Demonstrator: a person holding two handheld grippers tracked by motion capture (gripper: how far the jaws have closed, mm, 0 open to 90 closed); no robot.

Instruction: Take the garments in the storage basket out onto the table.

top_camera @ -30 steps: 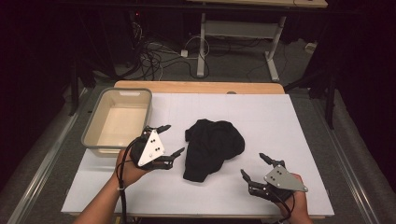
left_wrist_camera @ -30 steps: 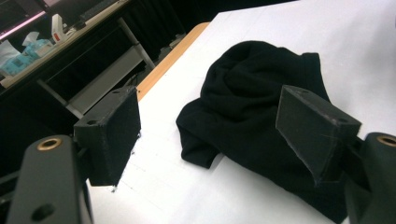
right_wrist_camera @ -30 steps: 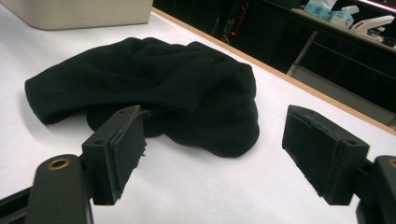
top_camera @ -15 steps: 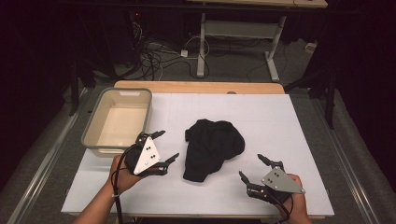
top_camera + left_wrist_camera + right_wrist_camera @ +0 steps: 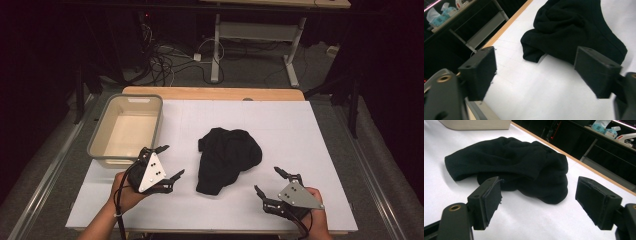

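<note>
- A white table top point(image 5: 300, 130) seen from above, with a strip of pale wood along its far edge and a dark room with cables and desk legs beyond.
- A crumpled black garment point(image 5: 226, 159) lies flat near the middle of the table, touched by nothing.
- A person's two hands come in from the 6 o'clock edge, each holding a two-jaw tool.
- The left gripper point(image 5: 170, 162) sits at about 9 o'clock from the garment, near it but apart. Its jaws stand wide apart, have just been opening further, and have nothing between them.
- In the left gripper view, bare white table lies between the two black pads point(image 5: 480, 72), with the garment point(image 5: 574, 27) beyond them toward 1 o'clock.
- The right gripper point(image 5: 267, 182) rests at about 4 o'clock from the garment, just clear of its near edge. Its jaws are also spread wide and empty.
- In the right gripper view the garment point(image 5: 511, 162) lies straight ahead, at 12 o'clock, past the open pads point(image 5: 492, 200).
- A beige plastic tub point(image 5: 102, 132), empty inside, stands at about 10 o'clock from the garment, just beyond the left gripper.
</note>
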